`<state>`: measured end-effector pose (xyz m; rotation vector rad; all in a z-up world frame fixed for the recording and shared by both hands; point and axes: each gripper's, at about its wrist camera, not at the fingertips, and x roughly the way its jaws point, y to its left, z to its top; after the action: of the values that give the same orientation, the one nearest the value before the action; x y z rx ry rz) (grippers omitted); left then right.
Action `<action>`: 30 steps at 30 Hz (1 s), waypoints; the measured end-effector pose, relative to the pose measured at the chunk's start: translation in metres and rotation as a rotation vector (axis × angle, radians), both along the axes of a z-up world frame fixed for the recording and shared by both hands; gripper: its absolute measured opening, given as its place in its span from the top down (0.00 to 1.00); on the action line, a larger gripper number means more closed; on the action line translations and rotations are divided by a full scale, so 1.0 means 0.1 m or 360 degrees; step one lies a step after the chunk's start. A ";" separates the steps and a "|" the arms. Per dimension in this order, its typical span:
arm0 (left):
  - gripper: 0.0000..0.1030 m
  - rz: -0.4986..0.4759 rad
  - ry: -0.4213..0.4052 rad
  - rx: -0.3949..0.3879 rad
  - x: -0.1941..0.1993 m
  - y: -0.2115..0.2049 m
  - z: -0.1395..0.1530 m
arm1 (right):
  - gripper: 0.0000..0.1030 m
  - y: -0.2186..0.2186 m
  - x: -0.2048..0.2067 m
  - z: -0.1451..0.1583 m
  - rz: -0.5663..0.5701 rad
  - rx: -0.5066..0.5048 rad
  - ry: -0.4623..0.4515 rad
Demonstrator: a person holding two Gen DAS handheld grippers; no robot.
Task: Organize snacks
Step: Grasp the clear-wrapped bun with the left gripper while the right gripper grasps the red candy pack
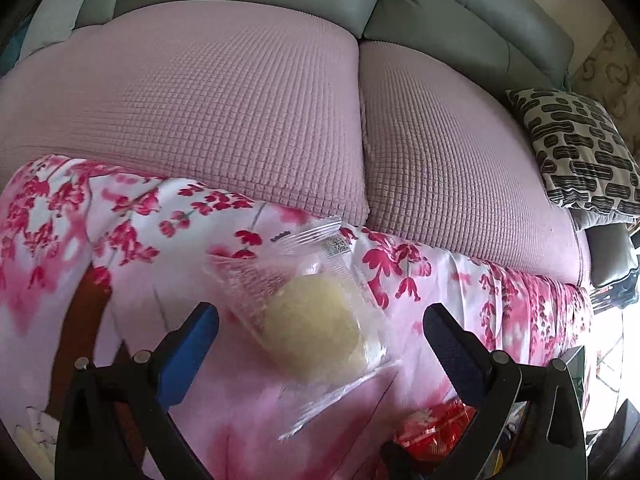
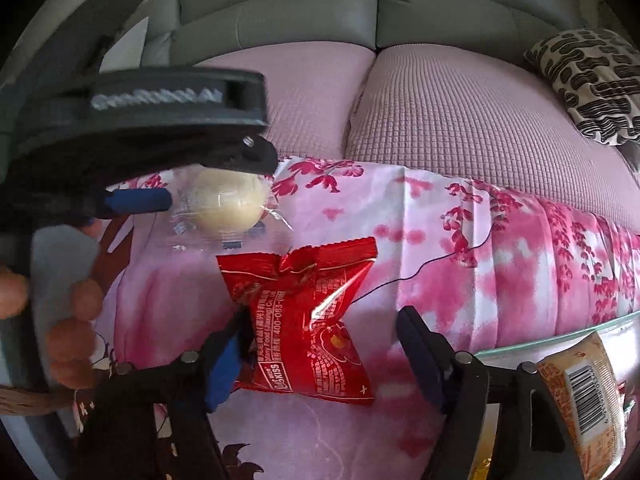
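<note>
You're mid-pickup on both sides here, two snacks on the floral cloth (image 2: 480, 248) draped along the front of the sofa (image 1: 240, 112), and neither is gripped yet as far as I can judge. Your right gripper (image 2: 316, 344) straddles the red packet (image 2: 308, 312): the blue-padded finger sits against the packet's left edge, the dark finger stands clear of its right edge, so the fingers are apart with the packet between them, not clamped. That packet lies flat with its long axis running from the crimped, crumpled end, which points away towards the sofa's seat cushions, back to the end nearest you, leaning a little to the right. Next you need to close squarely across its width and lift without dragging the cloth. Just beyond the red packet's crimped end, your left gripper (image 1: 320, 316) hangs over the clear-wrapped bun (image 1: 316, 328); its fingers are wide apart either side of the bun, both clear of it in the left wrist view, though motion blur softens the edges. The wrapper's long axis runs diagonally, its sealed end pointing up towards the sofa cushions. Drop onto the round pale bun itself, not the slack film. To the right of the red packet, another printed packet (image 2: 580, 400) shows behind a glass edge, likely where things collect, though I can't tell.
</note>
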<state>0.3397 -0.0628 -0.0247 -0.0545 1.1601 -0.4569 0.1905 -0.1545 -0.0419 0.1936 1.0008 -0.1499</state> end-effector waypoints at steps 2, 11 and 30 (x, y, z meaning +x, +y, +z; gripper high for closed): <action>0.01 0.0018 0.0010 -0.0014 0.03 -0.01 -0.06 | 0.27 0.00 -0.01 0.00 0.0004 -0.0004 -0.0003; 0.32 0.0089 0.0005 -0.0062 0.05 0.02 -0.12 | 0.27 0.00 0.00 -0.03 0.0017 -0.0018 -0.0006; 0.50 0.0161 -0.0032 -0.0168 -0.45 0.57 -0.06 | 0.27 0.04 -0.03 -0.03 0.0008 -0.0041 -0.0027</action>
<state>0.2942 -0.0056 -0.0311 -0.1991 1.1072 -0.4277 0.1870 -0.1505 -0.0453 0.1685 0.9817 -0.1563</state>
